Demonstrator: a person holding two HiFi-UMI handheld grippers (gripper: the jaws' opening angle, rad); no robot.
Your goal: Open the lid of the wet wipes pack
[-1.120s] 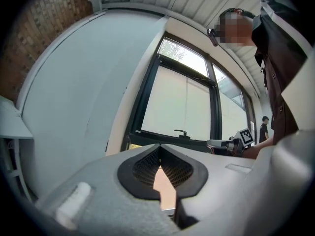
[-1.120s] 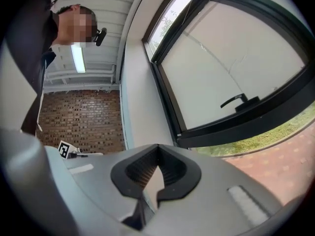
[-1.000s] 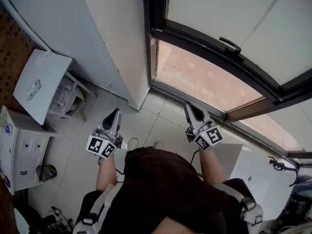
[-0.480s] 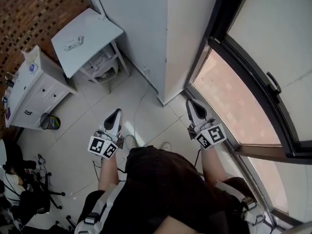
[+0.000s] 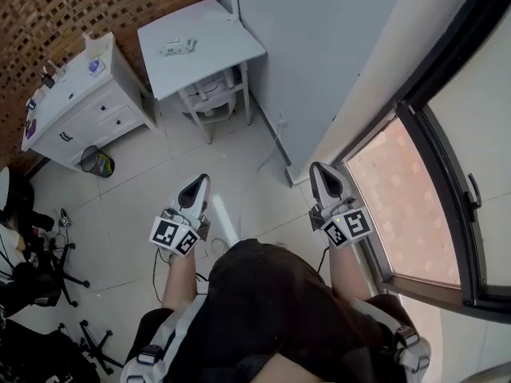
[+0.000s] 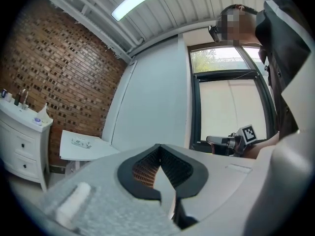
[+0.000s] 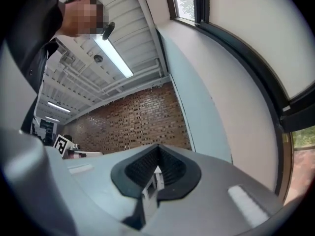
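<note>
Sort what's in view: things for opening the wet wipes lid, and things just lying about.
For the job: small pack, likely the wet wipes; white side table under it; left gripper and right gripper, both shut and empty.
Lying about: white dresser; wastebasket; office chair; window.

Right gripper (image 7: 156, 165) closed, empty, facing a brick wall (image 7: 133, 119).

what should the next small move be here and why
Probably step toward the small white table and carry both grippers over its top. The small flat pack, likely the wipes, lies on that table, far ahead of the left gripper and right gripper. Both are shut, empty and held over the floor tiles, so nothing can be opened from here.
</note>
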